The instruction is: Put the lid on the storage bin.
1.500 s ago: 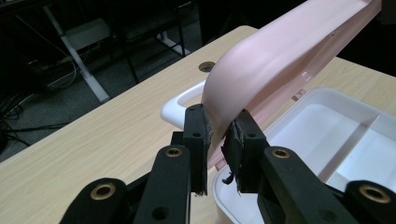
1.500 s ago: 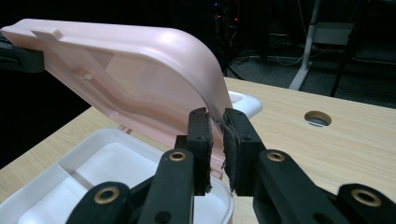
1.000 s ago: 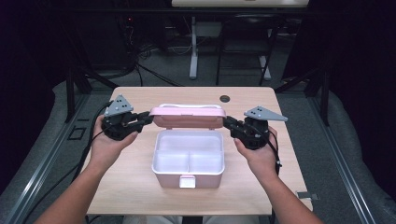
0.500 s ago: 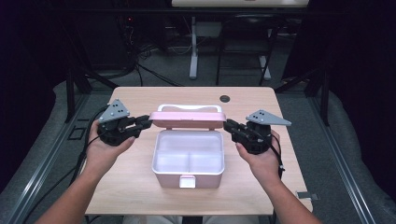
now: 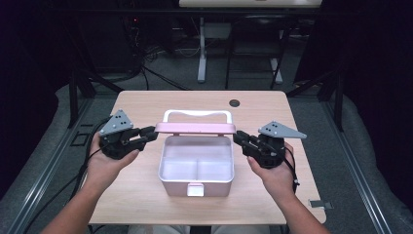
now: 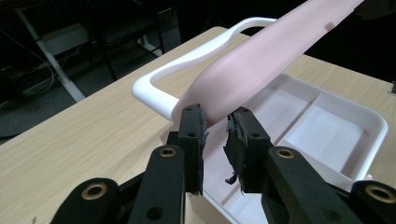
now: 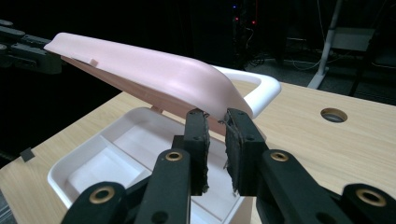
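The pink lid (image 5: 196,128) of the lunch box (image 5: 196,165) stands raised, its tray open beneath. Just off the left gripper (image 5: 152,134) tips, whose narrow jaws have just been opening; the right gripper (image 5: 239,139), narrow too, sits at the lid's other corner. Letting go remains.

Lid (image 6: 261,65) far end cut off — top edge, box (image 6: 336,126) front wall unseen

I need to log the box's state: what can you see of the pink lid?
The pink lid looks like smooth matte plastic, rounded at its corners. It stands raised at a slant from the back edge of the open box, with a white loop handle behind it. Both grippers' jaws sit at its end corners; contact is unclear.
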The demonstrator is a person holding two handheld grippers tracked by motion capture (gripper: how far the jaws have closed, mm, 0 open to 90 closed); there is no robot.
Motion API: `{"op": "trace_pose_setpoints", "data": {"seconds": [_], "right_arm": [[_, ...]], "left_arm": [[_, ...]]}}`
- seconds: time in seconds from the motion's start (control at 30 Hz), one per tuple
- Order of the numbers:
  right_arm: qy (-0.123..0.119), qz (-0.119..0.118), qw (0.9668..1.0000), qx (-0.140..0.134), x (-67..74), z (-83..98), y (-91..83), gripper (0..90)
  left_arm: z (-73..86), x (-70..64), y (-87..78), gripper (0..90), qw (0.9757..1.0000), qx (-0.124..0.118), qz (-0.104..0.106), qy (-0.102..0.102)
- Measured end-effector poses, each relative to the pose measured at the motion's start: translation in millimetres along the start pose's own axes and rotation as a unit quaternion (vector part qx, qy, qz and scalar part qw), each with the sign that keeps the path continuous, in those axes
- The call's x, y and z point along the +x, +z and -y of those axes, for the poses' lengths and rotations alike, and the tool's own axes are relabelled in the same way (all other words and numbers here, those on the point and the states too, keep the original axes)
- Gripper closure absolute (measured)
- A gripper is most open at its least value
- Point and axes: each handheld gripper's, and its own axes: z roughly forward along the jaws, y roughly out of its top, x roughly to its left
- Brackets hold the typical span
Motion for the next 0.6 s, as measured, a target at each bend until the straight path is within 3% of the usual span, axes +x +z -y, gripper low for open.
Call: {"op": "trace_pose_setpoints", "data": {"seconds": [0.33, 0.6], "right_arm": [[-0.008, -0.004, 0.9999, 0.007, 4.5, 13.5, -5.8, 78.3], [0.003, -0.016, 0.9998, 0.008, 3.6, 31.4, -9.2, 77.8]], "left_arm": [[13.2, -7.7, -5.7, 74.4, 1.0000, 0.002, 0.001, 0.006], [30.8, -11.6, -5.6, 74.5, 1.0000, -0.005, 0.003, -0.005]]}}
